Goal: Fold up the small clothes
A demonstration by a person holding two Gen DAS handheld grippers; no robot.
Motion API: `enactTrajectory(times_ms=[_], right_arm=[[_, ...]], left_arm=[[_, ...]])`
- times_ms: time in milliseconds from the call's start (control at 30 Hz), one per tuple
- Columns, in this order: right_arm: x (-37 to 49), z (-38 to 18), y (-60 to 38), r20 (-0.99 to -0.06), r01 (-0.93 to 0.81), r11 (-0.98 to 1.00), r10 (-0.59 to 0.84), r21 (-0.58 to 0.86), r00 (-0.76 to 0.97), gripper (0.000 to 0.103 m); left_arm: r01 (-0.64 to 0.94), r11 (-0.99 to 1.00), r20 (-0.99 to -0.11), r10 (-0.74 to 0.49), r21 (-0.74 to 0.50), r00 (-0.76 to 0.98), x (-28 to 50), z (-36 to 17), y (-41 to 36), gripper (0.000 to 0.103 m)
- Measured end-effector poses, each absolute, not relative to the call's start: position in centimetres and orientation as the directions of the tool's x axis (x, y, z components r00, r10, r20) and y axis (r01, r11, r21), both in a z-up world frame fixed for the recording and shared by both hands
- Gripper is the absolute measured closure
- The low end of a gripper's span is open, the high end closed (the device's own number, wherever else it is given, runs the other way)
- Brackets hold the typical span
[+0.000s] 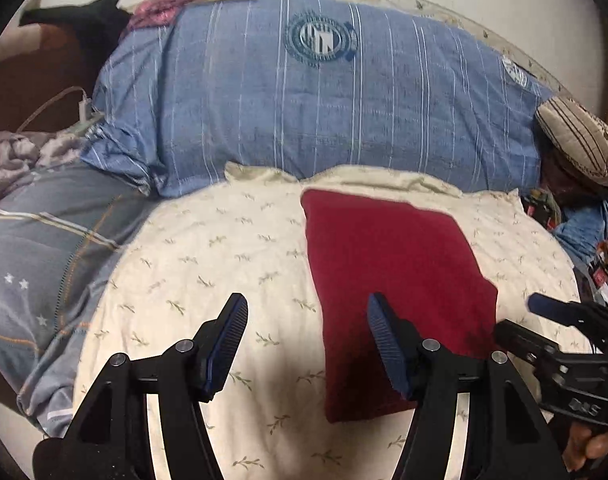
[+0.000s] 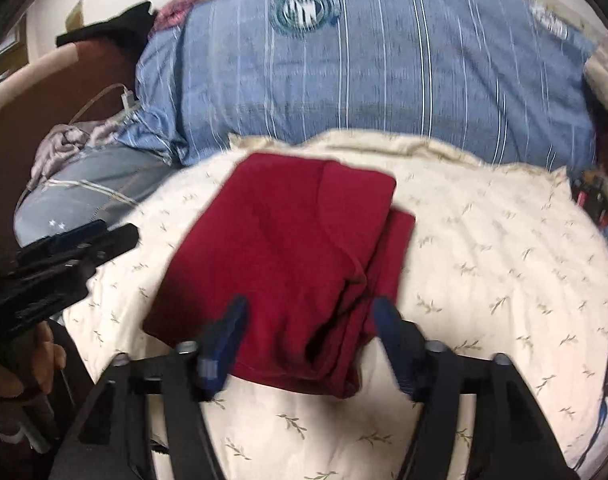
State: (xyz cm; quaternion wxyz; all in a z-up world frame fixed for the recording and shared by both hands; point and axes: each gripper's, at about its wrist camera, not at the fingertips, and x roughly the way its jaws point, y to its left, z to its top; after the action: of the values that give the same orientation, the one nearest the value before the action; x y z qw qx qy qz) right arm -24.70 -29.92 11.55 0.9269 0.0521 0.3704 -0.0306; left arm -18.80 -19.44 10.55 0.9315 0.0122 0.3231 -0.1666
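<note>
A dark red garment (image 1: 388,280) lies folded flat on a cream leaf-print quilt (image 1: 207,264). In the right wrist view the red garment (image 2: 287,256) shows stacked folded layers along its right side. My left gripper (image 1: 308,312) is open and empty, above the quilt at the garment's left edge. My right gripper (image 2: 310,312) is open and empty, its jaws spread over the garment's near edge. The right gripper also shows at the right edge of the left wrist view (image 1: 552,320). The left gripper shows at the left of the right wrist view (image 2: 79,240).
A big blue striped pillow (image 1: 324,96) lies behind the quilt. A grey-blue checked duvet (image 1: 43,248) is at the left. A striped cushion (image 1: 580,140) and small clutter (image 1: 600,264) are at the right. A charger cable (image 1: 83,104) is at the far left.
</note>
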Motion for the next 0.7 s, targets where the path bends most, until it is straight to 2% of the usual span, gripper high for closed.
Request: enactTrajectory(times_ms=[67,133,167,700], right_arm=[[-25.2,12.7,-29.7,-0.661,0.094,0.992,-0.018,0.079,0.751,0.026],[-25.5,13.4,-29.6,-0.644,0.100,0.991,-0.018,0.091,0.765,0.016],[-25.5,13.6,-29.6,-0.638,0.107,0.990,-0.023,0.094,0.769,0.014],[-24.8,12.7,-29.7,-0.674,0.153,0.985,-0.062,0.077,0.736,0.013]], left_arm=[[0.304,0.950,-0.577,-0.290,-0.075,0.764,-19.6,11.2,-19.1,0.040],[0.301,0.950,-0.560,-0.292,-0.078,0.775,-20.3,11.7,-18.7,0.036],[0.300,0.950,-0.556,-0.293,-0.081,0.777,-20.6,11.8,-18.6,0.036],[0.283,0.956,-0.602,-0.270,-0.076,0.751,-19.6,12.1,-18.6,0.036]])
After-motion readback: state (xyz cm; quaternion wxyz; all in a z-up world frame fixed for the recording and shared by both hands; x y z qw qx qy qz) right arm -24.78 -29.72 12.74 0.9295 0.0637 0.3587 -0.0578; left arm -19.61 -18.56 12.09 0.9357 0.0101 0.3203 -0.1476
